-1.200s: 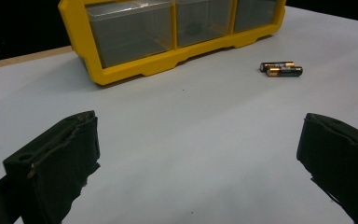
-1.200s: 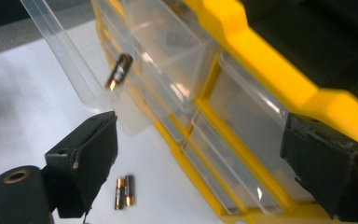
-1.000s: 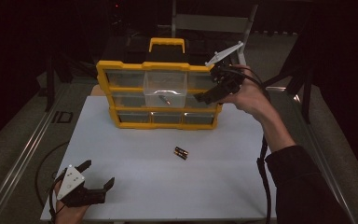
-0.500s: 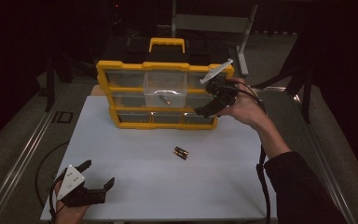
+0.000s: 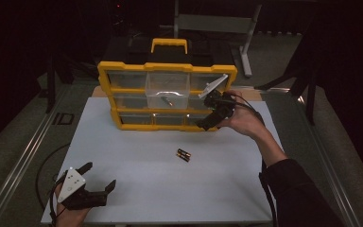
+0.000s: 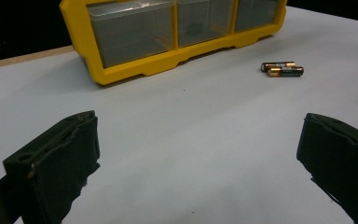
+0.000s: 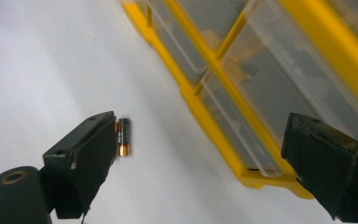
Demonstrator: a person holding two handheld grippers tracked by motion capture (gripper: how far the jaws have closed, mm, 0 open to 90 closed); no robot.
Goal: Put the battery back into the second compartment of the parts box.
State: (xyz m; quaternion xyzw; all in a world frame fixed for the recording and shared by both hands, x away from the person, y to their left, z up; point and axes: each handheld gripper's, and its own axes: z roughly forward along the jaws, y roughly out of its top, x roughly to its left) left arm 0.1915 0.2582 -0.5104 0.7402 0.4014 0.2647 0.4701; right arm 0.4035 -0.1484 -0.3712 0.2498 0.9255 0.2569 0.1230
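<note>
Beside the yellow organizer's [image 5: 123, 126] right end, the right gripper [image 5: 207, 124] is hovering, jaws spread wide, empty. Two batteries [image 5: 183, 154] are lying mid-table, while the left gripper [image 5: 99, 177] is gaping wide near the front edge.

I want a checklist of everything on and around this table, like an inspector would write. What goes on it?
Surface: white table top, mostly bare.
Job's things: two batteries lie side by side on the table, in front of the yellow organizer. Its clear middle drawer sticks out, with one small item inside.
Clutter: nothing seen.
Grippers: left gripper rests open at the near left corner, holding nothing. Right gripper is open and raised at the organizer's lower right corner, tilted down toward the batteries, holding nothing.
Cables: one trails along the right forearm; another loops off the table's left edge.
Surroundings: dark room, grey floor, a grey stand behind the table.
</note>
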